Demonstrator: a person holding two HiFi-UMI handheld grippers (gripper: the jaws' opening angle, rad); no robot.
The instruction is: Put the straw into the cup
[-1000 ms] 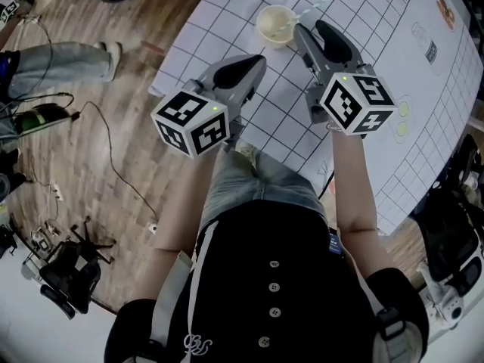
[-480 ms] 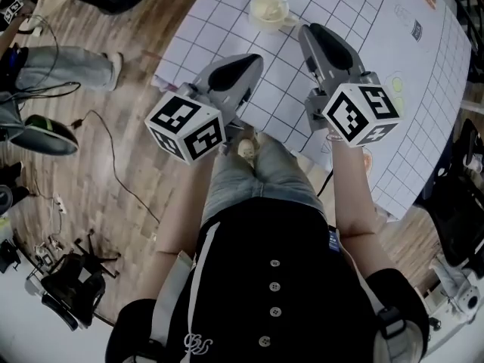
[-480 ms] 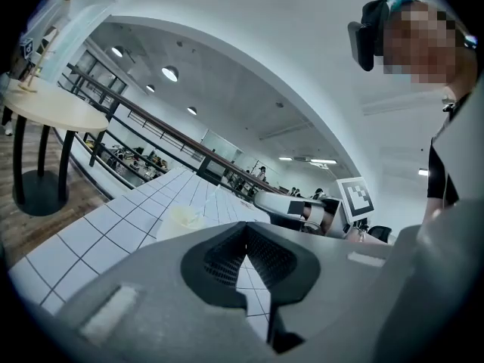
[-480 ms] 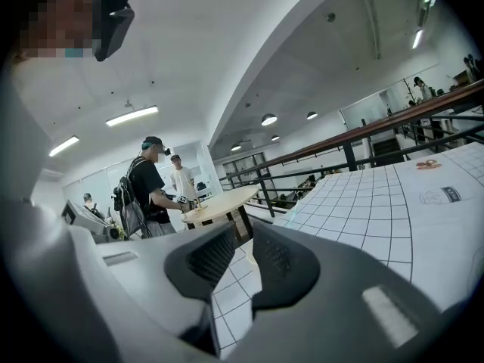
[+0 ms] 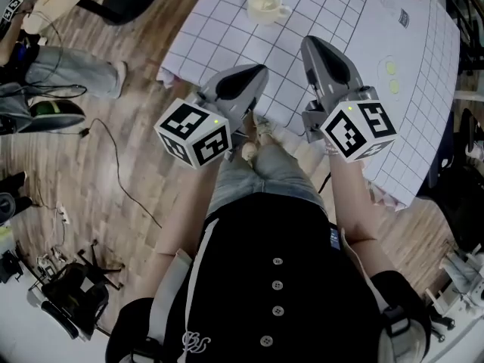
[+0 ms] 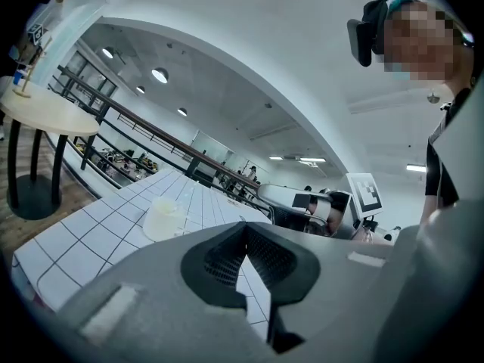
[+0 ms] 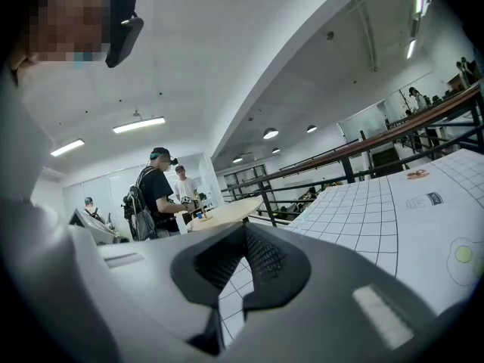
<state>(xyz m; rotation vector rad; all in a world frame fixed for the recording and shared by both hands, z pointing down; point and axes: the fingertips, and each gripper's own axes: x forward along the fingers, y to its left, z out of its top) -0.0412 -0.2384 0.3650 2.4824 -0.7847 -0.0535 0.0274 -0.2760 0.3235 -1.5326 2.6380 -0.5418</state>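
A pale cup (image 5: 265, 4) with a handle stands at the far side of the gridded table (image 5: 363, 29); in the left gripper view the cup (image 6: 162, 218) sits ahead and to the left. The straw is too faint to make out. My left gripper (image 5: 251, 72) hangs over the table's near edge, shut and empty, well short of the cup. My right gripper (image 5: 314, 44) is to its right, also back from the cup. Its jaws have just been closing with nothing between them, and they now meet at the tips (image 7: 244, 229).
The white grid cloth ends at the near left edge (image 5: 178, 63), with wooden floor and cables (image 5: 113, 157) beyond. Another person's legs (image 5: 72, 66) are at the left. A round table (image 6: 45, 116) and standing people (image 7: 155, 195) are in the background.
Both grippers have drawn back from the cup toward my body and risen. The right gripper's jaws, spread beside the cup a second ago, have closed empty. The cup stays on the table.
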